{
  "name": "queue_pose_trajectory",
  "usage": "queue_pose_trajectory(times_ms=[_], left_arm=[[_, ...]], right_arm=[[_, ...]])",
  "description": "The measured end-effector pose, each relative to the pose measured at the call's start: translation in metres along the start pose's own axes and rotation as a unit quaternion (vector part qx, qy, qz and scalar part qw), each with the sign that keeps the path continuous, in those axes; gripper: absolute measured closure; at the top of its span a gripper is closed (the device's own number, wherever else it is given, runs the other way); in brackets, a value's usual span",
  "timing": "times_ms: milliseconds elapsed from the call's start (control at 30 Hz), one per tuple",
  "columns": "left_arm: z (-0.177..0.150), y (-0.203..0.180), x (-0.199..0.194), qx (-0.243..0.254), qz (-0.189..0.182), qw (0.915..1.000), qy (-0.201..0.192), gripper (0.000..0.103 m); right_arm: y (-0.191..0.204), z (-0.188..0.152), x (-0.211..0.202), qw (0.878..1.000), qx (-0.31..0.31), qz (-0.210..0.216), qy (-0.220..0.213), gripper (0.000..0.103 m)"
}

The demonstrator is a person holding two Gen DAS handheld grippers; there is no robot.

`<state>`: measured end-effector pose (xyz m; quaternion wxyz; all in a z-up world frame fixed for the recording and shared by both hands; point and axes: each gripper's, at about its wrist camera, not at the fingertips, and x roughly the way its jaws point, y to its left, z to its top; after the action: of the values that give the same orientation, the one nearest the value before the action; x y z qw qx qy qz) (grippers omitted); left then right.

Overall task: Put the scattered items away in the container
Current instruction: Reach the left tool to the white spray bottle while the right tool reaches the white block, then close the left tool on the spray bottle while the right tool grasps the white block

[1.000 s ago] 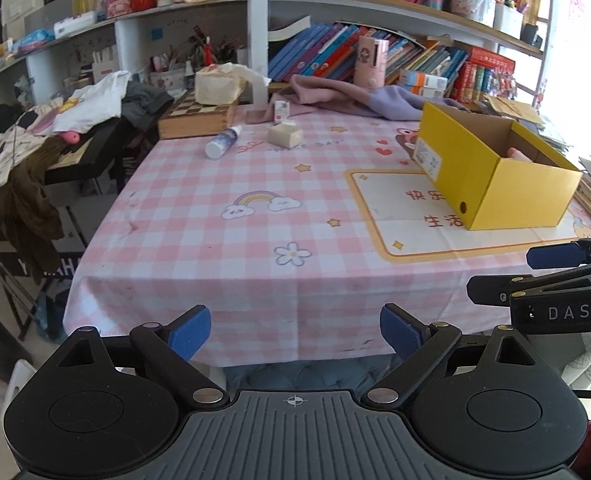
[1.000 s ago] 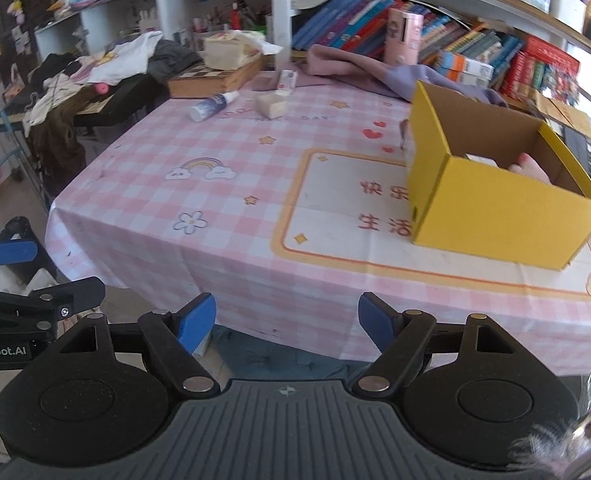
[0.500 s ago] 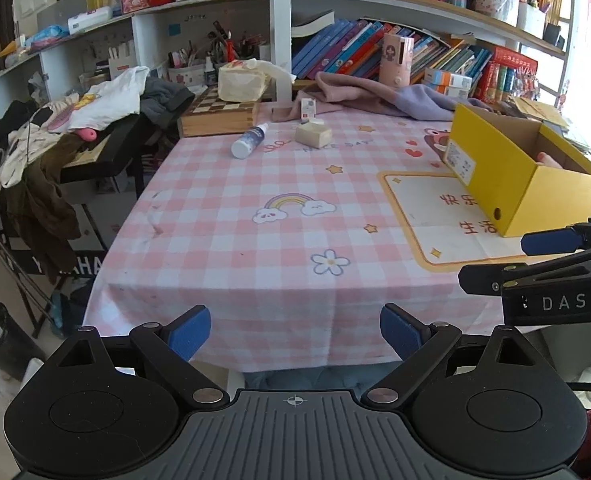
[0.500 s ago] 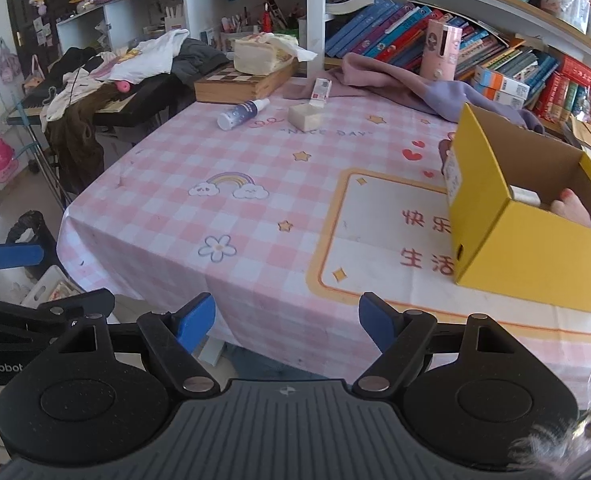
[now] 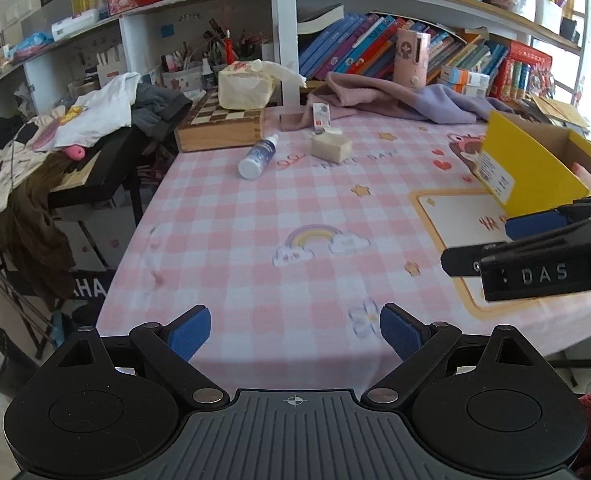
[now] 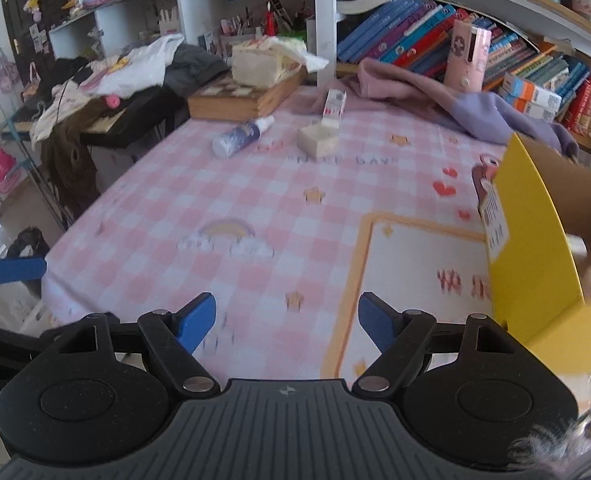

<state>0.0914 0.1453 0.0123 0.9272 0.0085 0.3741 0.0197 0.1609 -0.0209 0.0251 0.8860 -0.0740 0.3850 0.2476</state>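
A yellow cardboard box (image 5: 527, 172) stands open at the right of the pink checked table; it also shows in the right wrist view (image 6: 535, 248), with a pink item inside. At the far side lie a small spray bottle (image 5: 257, 157) (image 6: 241, 136), a beige block (image 5: 330, 147) (image 6: 318, 141) and a small white carton (image 5: 320, 117) (image 6: 334, 103). My left gripper (image 5: 294, 334) is open and empty over the near table edge. My right gripper (image 6: 287, 327) is open and empty, near the box's left side.
A wooden chess box (image 5: 223, 128) with a tissue pack (image 5: 247, 86) on it sits at the far left corner. A purple cloth (image 5: 399, 98) lies along the back. Bookshelves stand behind. A clothes-covered keyboard stand (image 5: 75, 152) is left of the table.
Both grippers have moved forward and up toward the table. The far items look larger and nearer. Both stay open and empty.
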Motion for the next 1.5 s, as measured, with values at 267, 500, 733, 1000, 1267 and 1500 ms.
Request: queue_pose_trajectory(times_ms=[267, 500, 733, 1000, 1267, 1500], left_arm=[[0.043, 0.027, 0.046, -0.023, 0.006, 0.9997, -0.003, 0.009], [0.079, 0.041, 0.095, -0.011, 0.005, 0.9999, -0.004, 0.010], [0.116, 0.046, 0.148, 0.023, 0.001, 0.9995, -0.021, 0.018], [0.147, 0.051, 0.212, 0.042, -0.027, 0.9987, 0.003, 0.044], [0.161, 0.048, 0.259, 0.064, -0.036, 0.9970, 0.025, 0.055], [0.160, 0.053, 0.283, 0.037, -0.045, 0.9971, 0.050, 0.064]], right_arm=[[-0.010, 0.053, 0.058, 1.000, -0.001, 0.009, 0.016, 0.027], [-0.026, 0.094, 0.111, 1.000, 0.002, 0.003, 0.013, 0.031], [-0.045, 0.132, 0.165, 1.000, -0.002, -0.016, -0.008, 0.044], [-0.050, 0.157, 0.221, 0.999, -0.048, -0.001, -0.003, 0.054], [-0.043, 0.161, 0.253, 0.994, -0.108, 0.005, 0.013, 0.054], [-0.043, 0.162, 0.264, 0.993, -0.119, 0.013, 0.012, 0.054]])
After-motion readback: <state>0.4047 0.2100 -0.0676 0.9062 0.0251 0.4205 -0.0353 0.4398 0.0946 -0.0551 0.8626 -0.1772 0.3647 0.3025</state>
